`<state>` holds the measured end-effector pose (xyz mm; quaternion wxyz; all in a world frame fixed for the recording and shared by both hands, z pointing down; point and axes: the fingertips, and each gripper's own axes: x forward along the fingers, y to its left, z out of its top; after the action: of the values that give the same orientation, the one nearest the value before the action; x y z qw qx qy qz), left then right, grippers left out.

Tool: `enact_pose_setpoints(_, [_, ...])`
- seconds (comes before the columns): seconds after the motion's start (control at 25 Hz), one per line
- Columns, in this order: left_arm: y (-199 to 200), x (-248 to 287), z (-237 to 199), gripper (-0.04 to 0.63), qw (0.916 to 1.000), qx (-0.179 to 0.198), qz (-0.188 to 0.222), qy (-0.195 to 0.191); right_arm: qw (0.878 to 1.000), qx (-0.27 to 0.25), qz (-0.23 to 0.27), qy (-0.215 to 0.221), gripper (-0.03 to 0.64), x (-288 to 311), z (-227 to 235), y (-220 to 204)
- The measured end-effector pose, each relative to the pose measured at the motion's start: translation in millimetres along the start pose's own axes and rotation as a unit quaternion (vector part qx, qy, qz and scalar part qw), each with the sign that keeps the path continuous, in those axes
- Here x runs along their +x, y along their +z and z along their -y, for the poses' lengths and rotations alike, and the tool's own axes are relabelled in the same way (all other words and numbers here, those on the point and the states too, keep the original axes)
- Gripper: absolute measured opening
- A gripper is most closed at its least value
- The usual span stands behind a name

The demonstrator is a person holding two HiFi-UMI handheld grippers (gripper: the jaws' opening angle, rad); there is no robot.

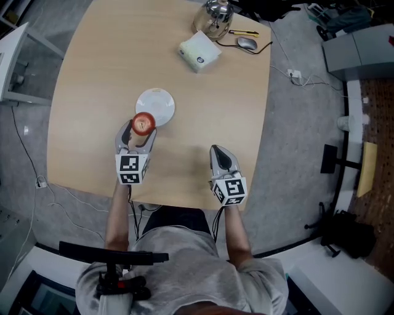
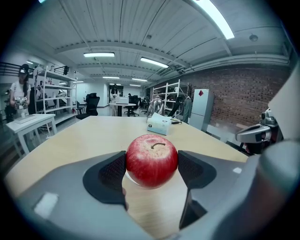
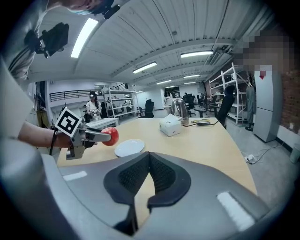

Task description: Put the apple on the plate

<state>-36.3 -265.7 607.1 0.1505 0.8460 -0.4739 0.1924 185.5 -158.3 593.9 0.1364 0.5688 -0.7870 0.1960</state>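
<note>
My left claw (image 1: 142, 128) is clenched on the round red apple (image 2: 151, 160), one dark ribbed pad pressed to each side of it and the stem pointing up. The apple hangs clear of the tabletop. From my head it overlaps the near-left rim of the small round white plate (image 1: 159, 101). From the right gripper view it sits raised, just beside that plate and not touching it. The plate lies flat on the pale wooden table (image 1: 209, 104), roughly at its middle.

My right claw (image 3: 149, 161) is closed with nothing in it, its two pads meeting tip to tip. It hovers near my edge of the table, well apart from the apple and to its right.

Toward the far end of the table stands a white tissue box (image 1: 199, 51), tilted off square to the table's edges. Just beyond it are a shiny glass-and-metal kettle (image 1: 214, 15), a grey computer mouse (image 1: 247, 43) on a dark cable, and a yellow pencil (image 1: 244, 32).
</note>
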Motion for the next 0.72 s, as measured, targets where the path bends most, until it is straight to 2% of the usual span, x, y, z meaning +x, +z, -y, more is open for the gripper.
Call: enact_pose_setpoints(0.72, [-3.6,51.1,8.7,0.368,0.9996,0.025,-0.005,-0.015,0.999,0.017,-0.017,-0.028,0.006,2.9,27.9,-12.8])
